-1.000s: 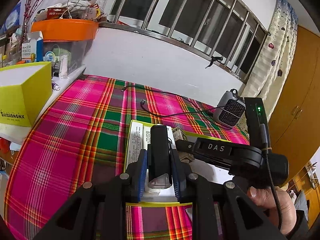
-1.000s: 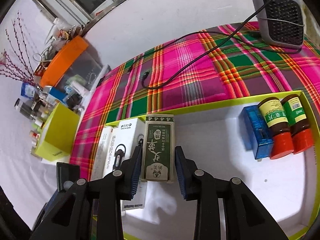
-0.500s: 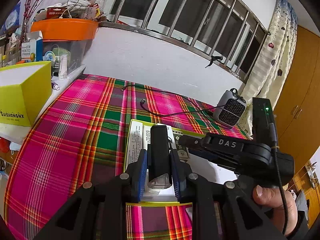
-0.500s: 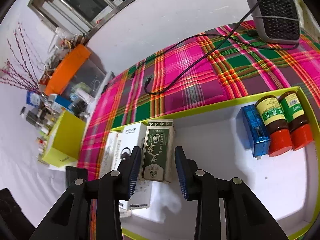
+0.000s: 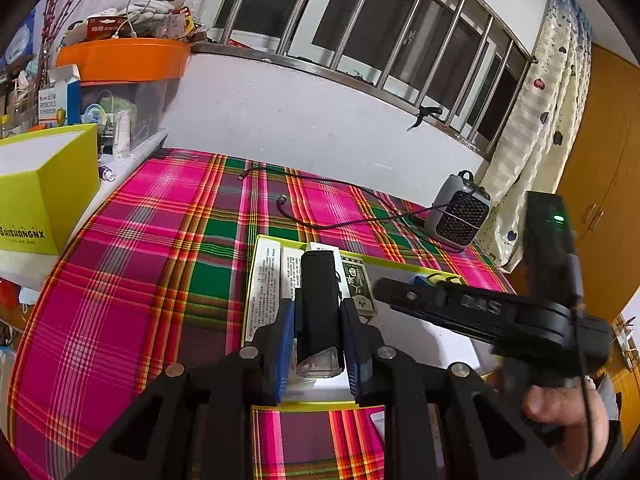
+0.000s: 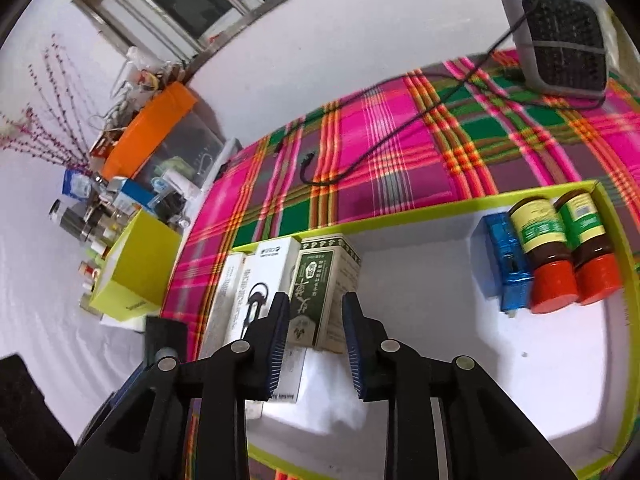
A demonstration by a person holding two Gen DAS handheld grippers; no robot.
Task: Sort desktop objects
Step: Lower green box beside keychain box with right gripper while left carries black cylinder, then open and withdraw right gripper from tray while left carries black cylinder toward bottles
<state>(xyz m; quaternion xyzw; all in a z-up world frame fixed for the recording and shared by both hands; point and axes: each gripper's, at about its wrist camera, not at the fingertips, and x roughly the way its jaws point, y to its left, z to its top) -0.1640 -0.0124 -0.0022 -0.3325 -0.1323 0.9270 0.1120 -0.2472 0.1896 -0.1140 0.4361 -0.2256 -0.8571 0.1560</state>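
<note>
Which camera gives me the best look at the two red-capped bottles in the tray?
The right wrist view: both red-capped bottles lie side by side at the tray's right end, labels visible. The left wrist view shows almost nothing of them behind the right gripper.

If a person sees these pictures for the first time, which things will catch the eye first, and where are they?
First is the bright pink and green plaid cloth that covers the table. On it lies a white tray with a yellow-green rim, with boxes at its left end and two red-capped bottles at its right end. In front, the left claw grips a black device, while the right claw is closing, a green box between its fingers.
</note>
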